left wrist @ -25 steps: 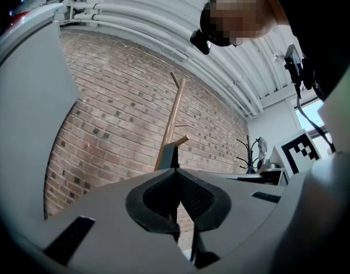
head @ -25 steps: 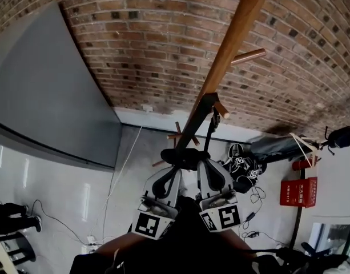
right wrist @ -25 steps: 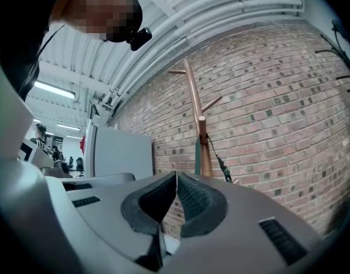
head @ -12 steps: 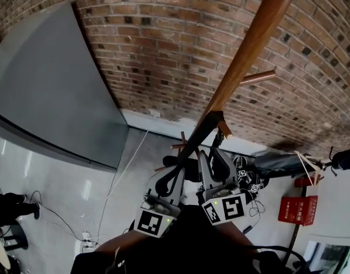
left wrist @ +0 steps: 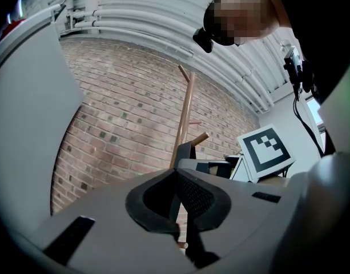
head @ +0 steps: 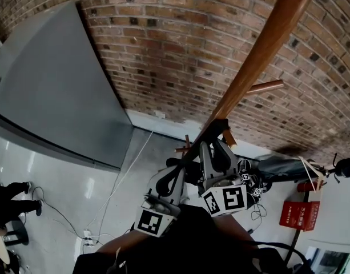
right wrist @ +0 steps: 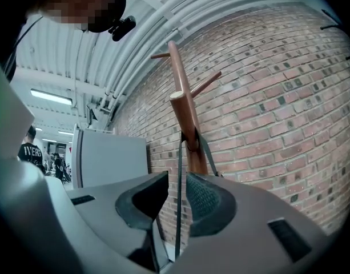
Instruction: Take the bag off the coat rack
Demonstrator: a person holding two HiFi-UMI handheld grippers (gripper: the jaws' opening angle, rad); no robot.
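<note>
Two grippers are working at one wooden coat rack [head: 260, 50] that is standing against the brick wall [head: 163, 44]. One bag [head: 173, 163] is hanging low beside the pole, dark and mostly covered by the grippers. Its one black strap [right wrist: 178, 164] is looping over one peg [right wrist: 183, 103], and two runs of it are dropping from there. Three pegs are showing in the right gripper view. The left gripper [left wrist: 176, 173] is pinching its fingertips together on the strap below that peg. The right gripper [right wrist: 173, 181] is holding its jaws slightly apart, with one run of the strap passing through the gap unclamped. A second ago both marker cubes were sitting level. Now the right gripper is reaching higher along the pole, its fingers close under the loaded peg, while the left is hanging back lower. The strap is still lying on the peg.
</note>
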